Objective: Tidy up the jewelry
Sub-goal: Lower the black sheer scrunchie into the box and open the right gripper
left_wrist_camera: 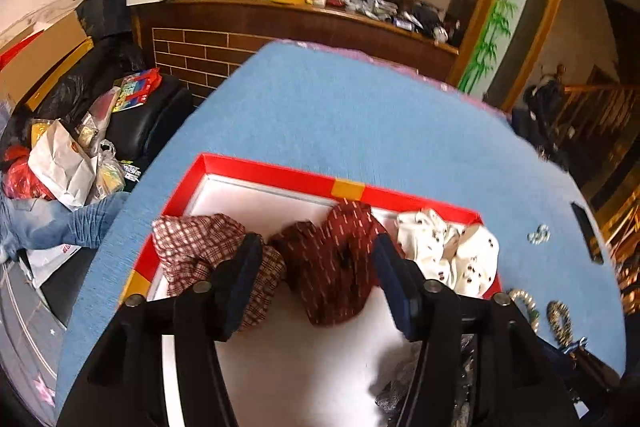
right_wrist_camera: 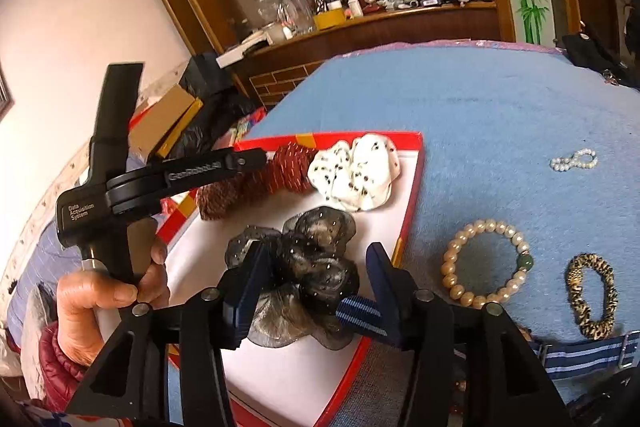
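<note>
- Your left hand-held gripper (left_wrist_camera: 316, 251) hangs over the red-rimmed tray (left_wrist_camera: 280, 171); jaws stand apart, nothing pressed between the pads. The dark red scrunchie (left_wrist_camera: 332, 267) lies in the gap below, free of both pads.
- Plaid scrunchie (left_wrist_camera: 192, 247) sits at the tray's left end, partly under your left finger (left_wrist_camera: 244, 267). White spotted scrunchie (left_wrist_camera: 452, 251) sits at the right end, against the rim.
- Your right hand-held gripper (right_wrist_camera: 316, 267) has its jaws apart too. The sheer black scrunchie (right_wrist_camera: 316, 259) lies between them on the tray's white floor; whether the pads touch the fabric, I cannot tell.
- A striped blue strap (right_wrist_camera: 360, 315) crosses in front of your right finger (right_wrist_camera: 384, 279).
- Still out on the blue surface (right_wrist_camera: 480, 131), right of the tray: pearl bracelet (right_wrist_camera: 486, 263), leopard-print band (right_wrist_camera: 592, 295), and a small pearl string (right_wrist_camera: 574, 159) farther back.
- Your left hand (right_wrist_camera: 104, 303) grips the other tool's handle at the right-wrist view's left edge.
</note>
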